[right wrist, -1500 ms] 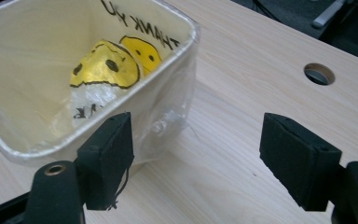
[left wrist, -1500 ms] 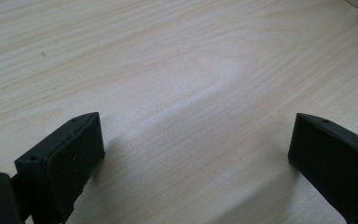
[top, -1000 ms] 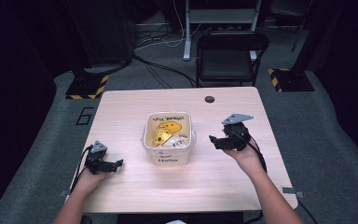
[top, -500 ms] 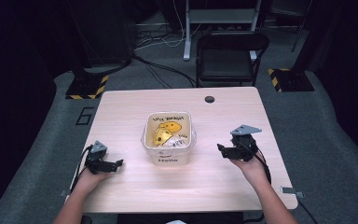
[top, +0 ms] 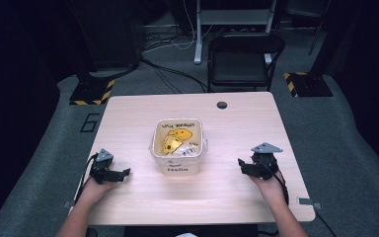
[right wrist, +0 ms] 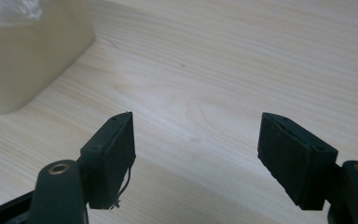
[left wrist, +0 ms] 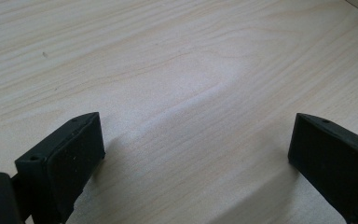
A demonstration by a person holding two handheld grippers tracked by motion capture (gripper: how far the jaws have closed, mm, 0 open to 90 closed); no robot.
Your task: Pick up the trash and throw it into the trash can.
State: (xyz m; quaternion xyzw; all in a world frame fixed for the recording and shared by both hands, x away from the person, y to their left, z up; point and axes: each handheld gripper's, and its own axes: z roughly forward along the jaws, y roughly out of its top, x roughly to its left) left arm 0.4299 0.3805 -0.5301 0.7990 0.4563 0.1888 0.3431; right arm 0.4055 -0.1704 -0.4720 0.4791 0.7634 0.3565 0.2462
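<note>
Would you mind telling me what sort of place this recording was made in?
Probably a lab or studio set up for recording: a lone wooden table, hazard-striped stand bases, floor cables and a folding chair in a dark room.

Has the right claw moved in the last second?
Yes. The right claw has drawn back from the plastic tub toward the table's near right edge.

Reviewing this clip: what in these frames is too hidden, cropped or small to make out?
- Tub contents, high view: yellow shapes and white wrappers, too small to identify; the lettering is unreadable.
- Tub, right gripper view: cut off by the top and left edges; its cloudy wall hides what is inside.
- Left gripper and right gripper, high view: too small to judge the jaw gap; the gripper views show both open.
- Dark spot on the table: too small to name.
</note>
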